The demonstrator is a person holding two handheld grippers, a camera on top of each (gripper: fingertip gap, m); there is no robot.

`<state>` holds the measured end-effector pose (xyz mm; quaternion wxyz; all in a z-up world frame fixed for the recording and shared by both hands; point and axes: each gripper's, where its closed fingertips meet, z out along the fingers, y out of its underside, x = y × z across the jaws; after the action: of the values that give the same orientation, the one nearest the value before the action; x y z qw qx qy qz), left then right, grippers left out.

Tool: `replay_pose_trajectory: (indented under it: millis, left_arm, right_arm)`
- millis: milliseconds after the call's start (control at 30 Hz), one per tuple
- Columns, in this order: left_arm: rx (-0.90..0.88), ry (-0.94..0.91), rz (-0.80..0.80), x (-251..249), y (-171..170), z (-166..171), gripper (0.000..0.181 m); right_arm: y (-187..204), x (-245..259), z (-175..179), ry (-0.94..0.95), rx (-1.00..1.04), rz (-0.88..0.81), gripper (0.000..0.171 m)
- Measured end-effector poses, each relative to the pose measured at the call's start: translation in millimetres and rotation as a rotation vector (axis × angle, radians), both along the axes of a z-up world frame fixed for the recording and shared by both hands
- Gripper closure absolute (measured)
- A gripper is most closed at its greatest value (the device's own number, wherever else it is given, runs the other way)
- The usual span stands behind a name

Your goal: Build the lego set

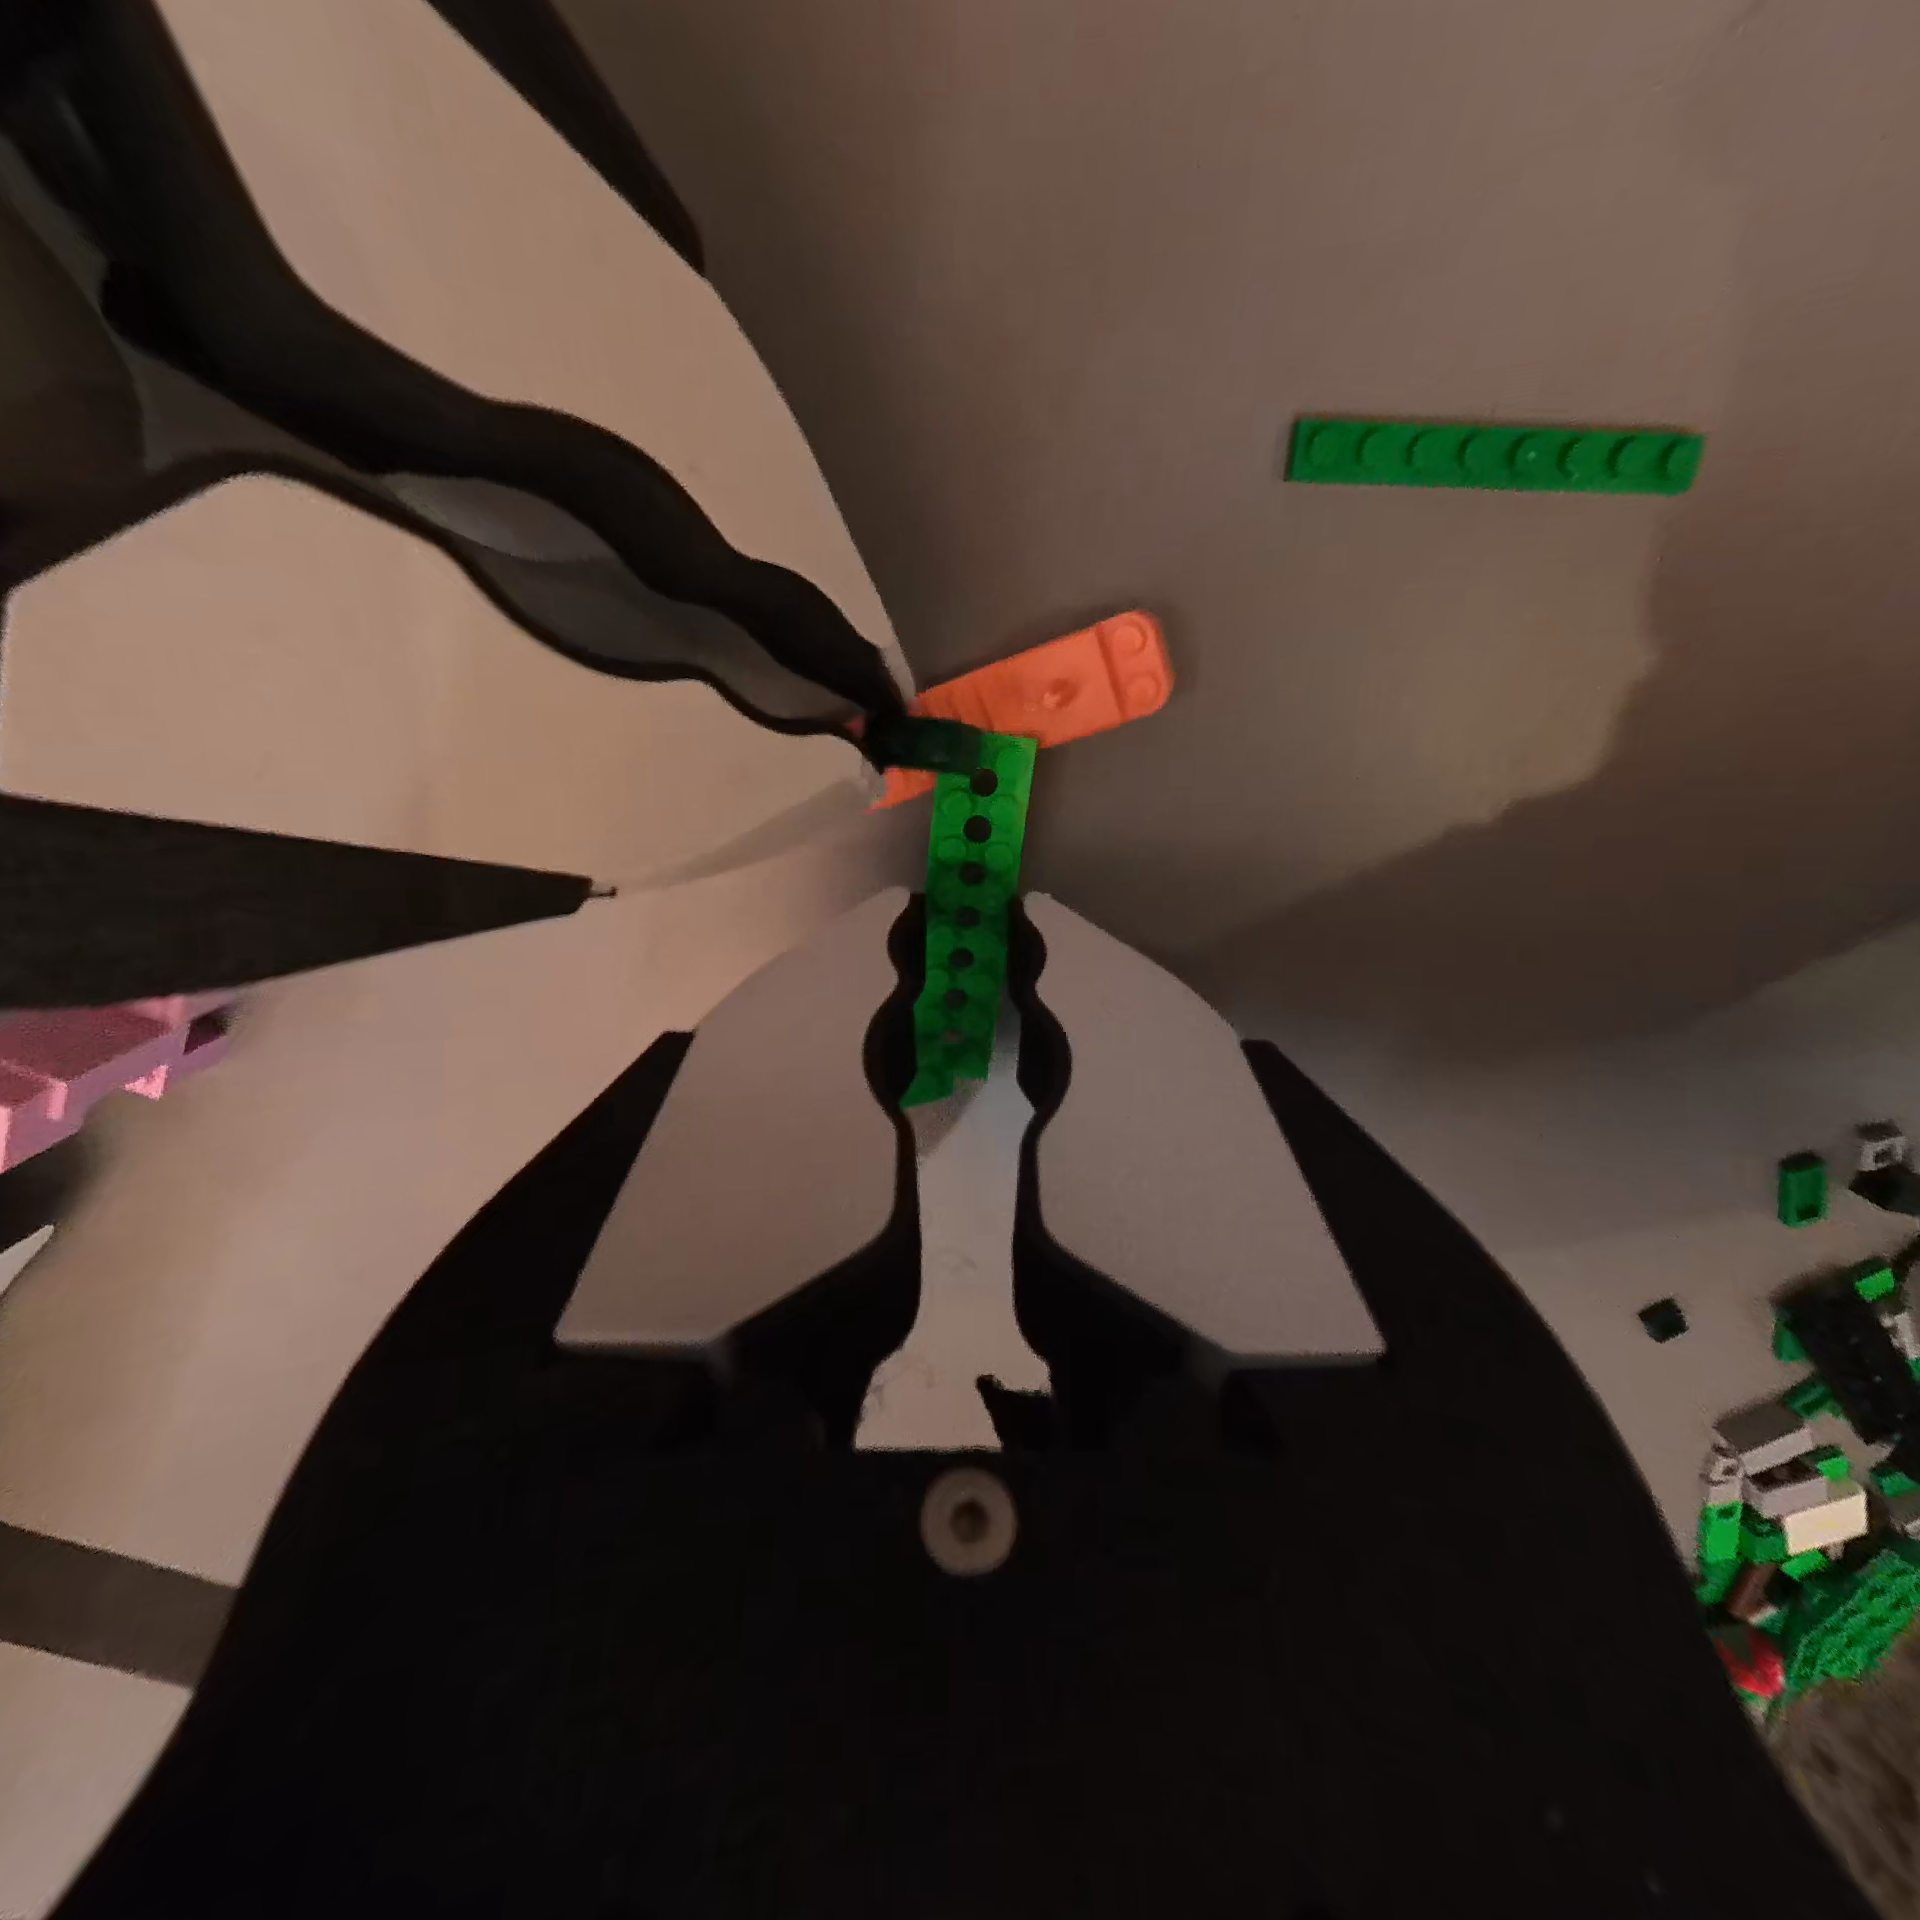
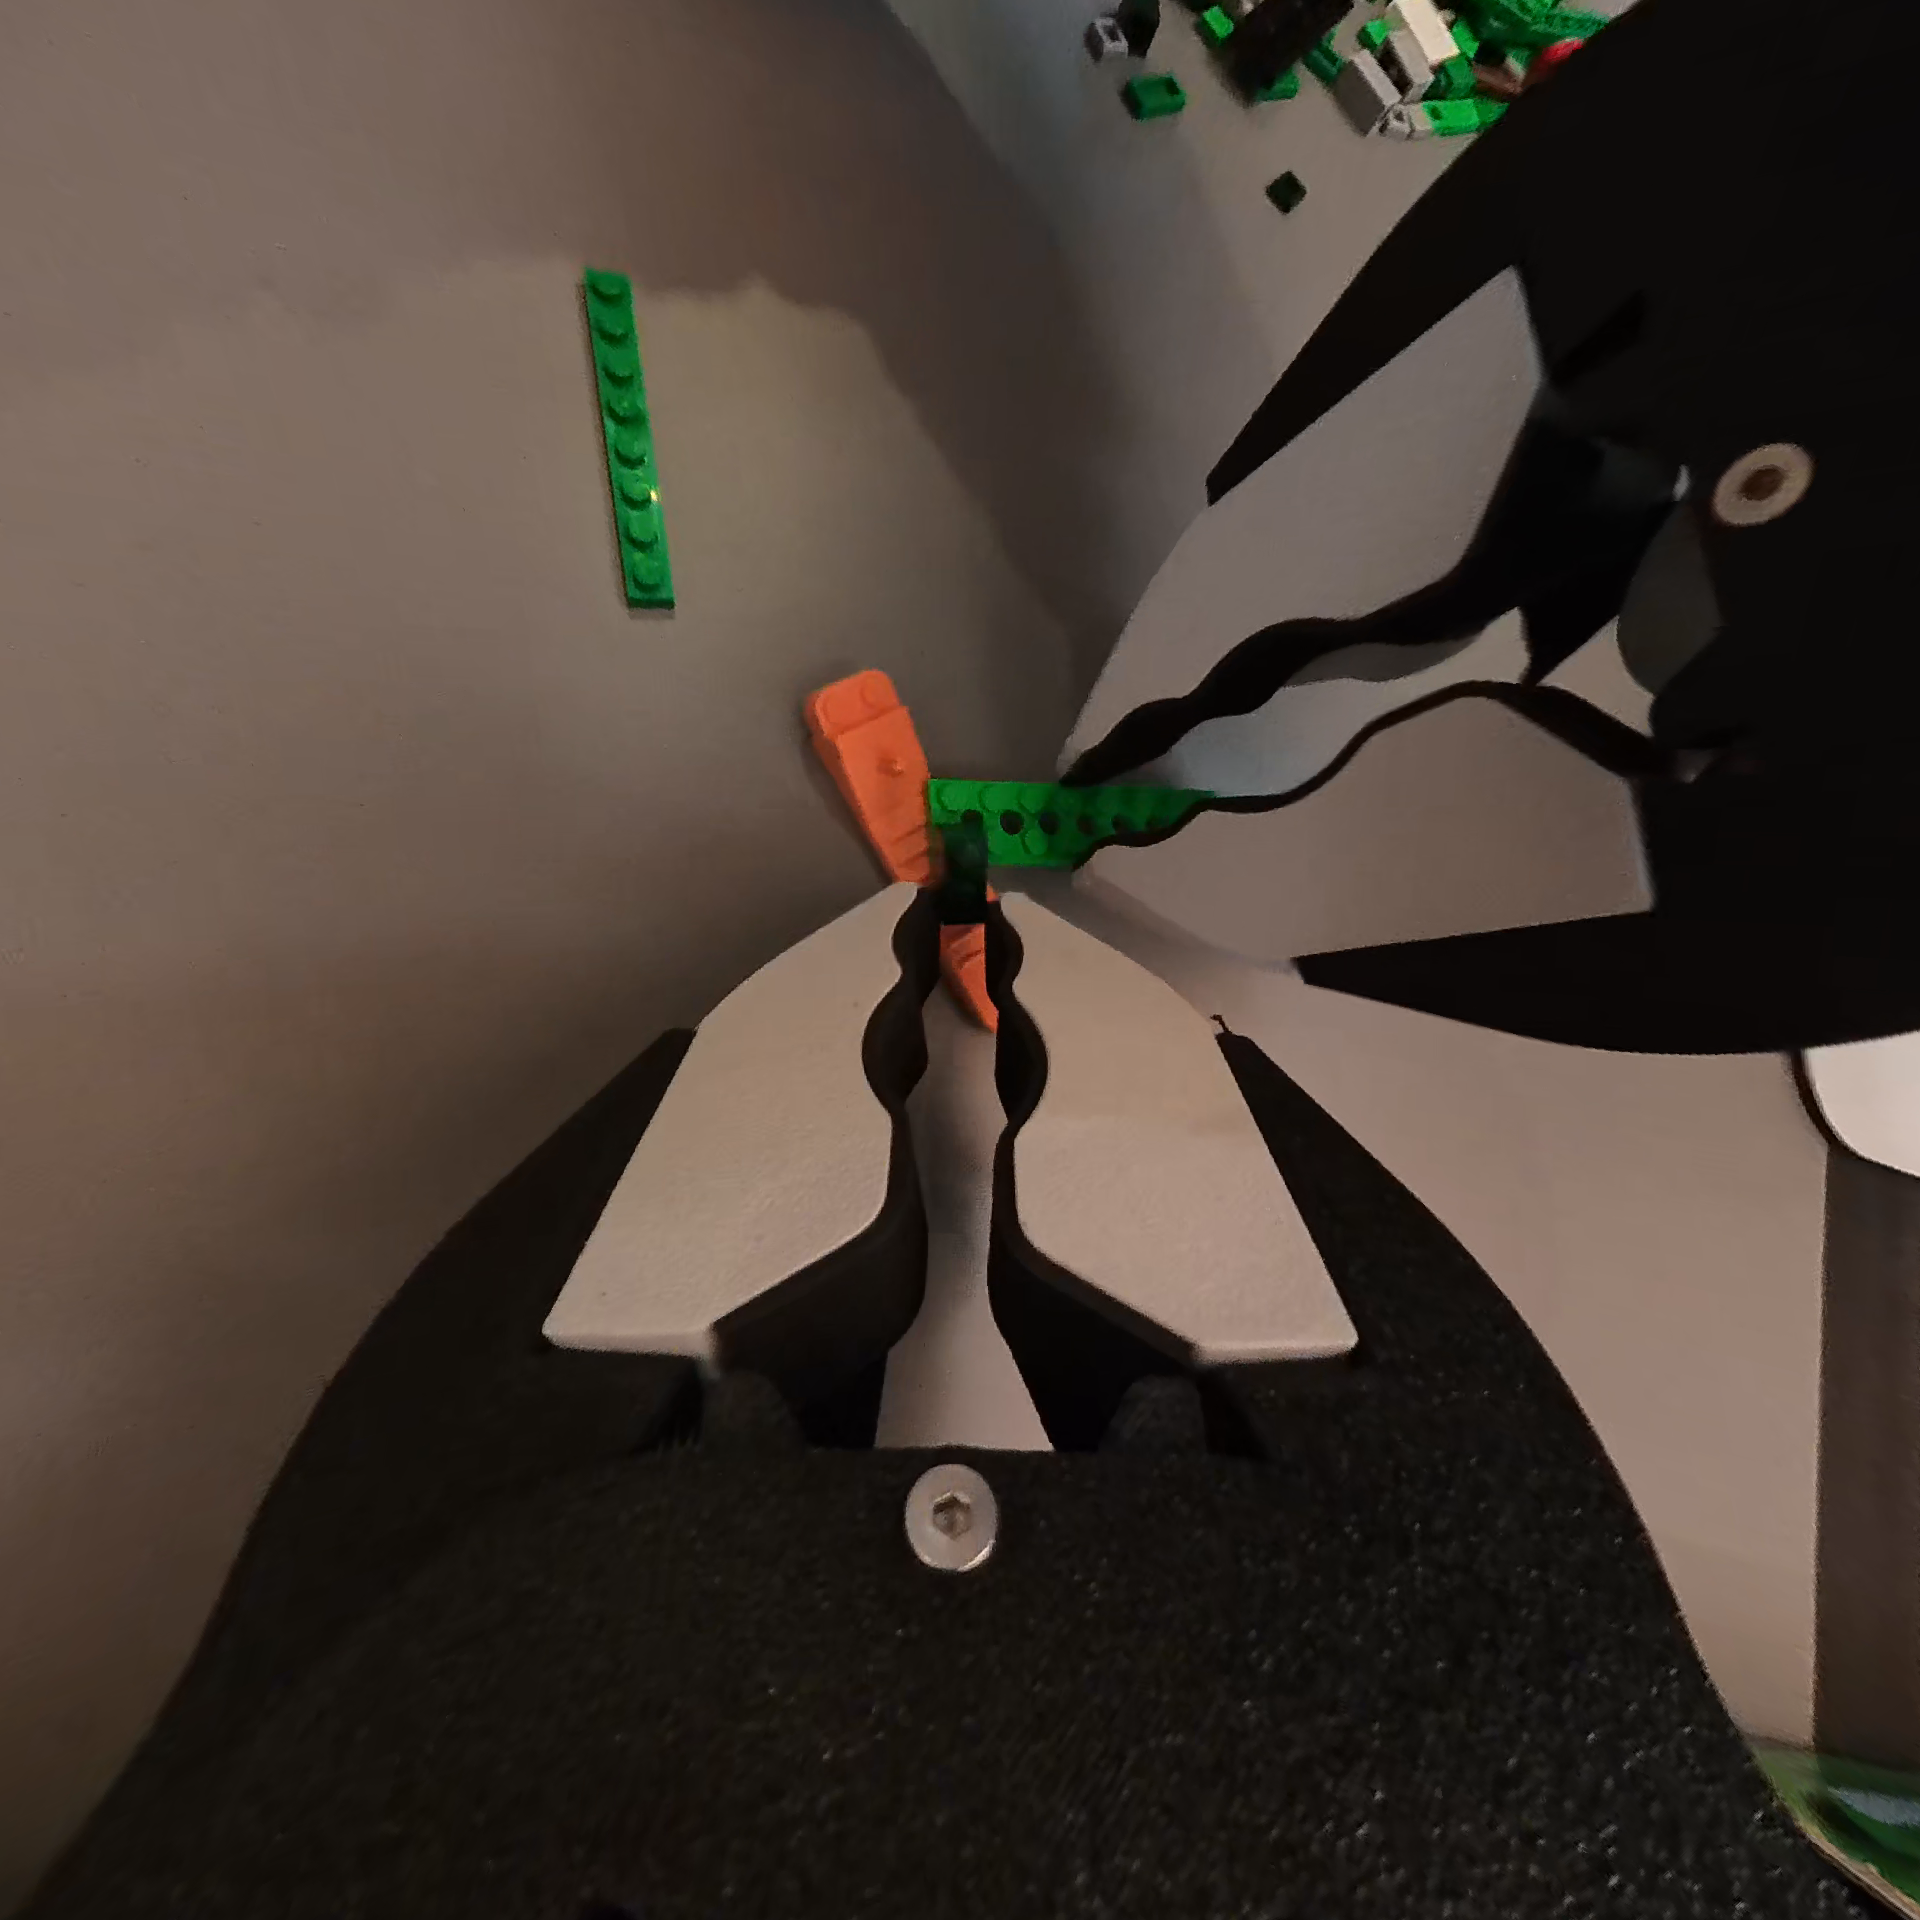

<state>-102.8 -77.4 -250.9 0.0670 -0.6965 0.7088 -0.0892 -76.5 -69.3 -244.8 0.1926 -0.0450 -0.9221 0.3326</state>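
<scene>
My left gripper (image 1: 966,914) is shut on a bright green plate with a row of holes (image 1: 971,914) and holds it above the table. My right gripper (image 2: 958,904) is shut on a small dark green piece (image 2: 964,868), which sits at the plate's free end (image 2: 1039,816). In the left wrist view the right gripper (image 1: 883,727) comes in from the left with the dark piece (image 1: 925,743). In the right wrist view the left gripper (image 2: 1091,816) comes in from the right. An orange brick separator (image 1: 1060,686) (image 2: 868,764) lies on the table beneath them.
A long green plate (image 1: 1496,457) (image 2: 629,436) lies alone on the white table (image 1: 1351,260). A pile of green, black and grey bricks (image 1: 1829,1455) (image 2: 1403,52) sits off to one side, with a few loose small pieces nearby. A pink object (image 1: 83,1060) shows at the left edge. Only a small space, under 4 cm, lies between the two pairs of fingers.
</scene>
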Motion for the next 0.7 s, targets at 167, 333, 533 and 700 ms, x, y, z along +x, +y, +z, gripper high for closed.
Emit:
replay_pose_trajectory:
  millis: [167, 333, 533, 700]
  left_arm:
    - [0.016, -0.018, 0.086, -4.5, -1.8, 3.8, 0.167]
    - [0.039, -0.167, 0.385, 0.2, -27.6, 29.4, 0.167]
    - [0.021, -0.180, 0.525, 31.2, -94.8, 25.0, 0.167]
    - [0.035, -0.192, 0.592, 48.5, -113.5, 12.8, 0.167]
  right_arm:
    - [4.4, 5.8, 0.3, -0.045, -0.006, -0.014, 0.163]
    - [11.4, 27.6, 8.9, -0.169, -0.029, -0.027, 0.163]
    - [-10.9, 63.3, -4.0, -0.241, 0.088, 0.107, 0.164]
    - [-23.2, 61.6, -3.1, -0.112, 0.137, 0.106, 0.163]
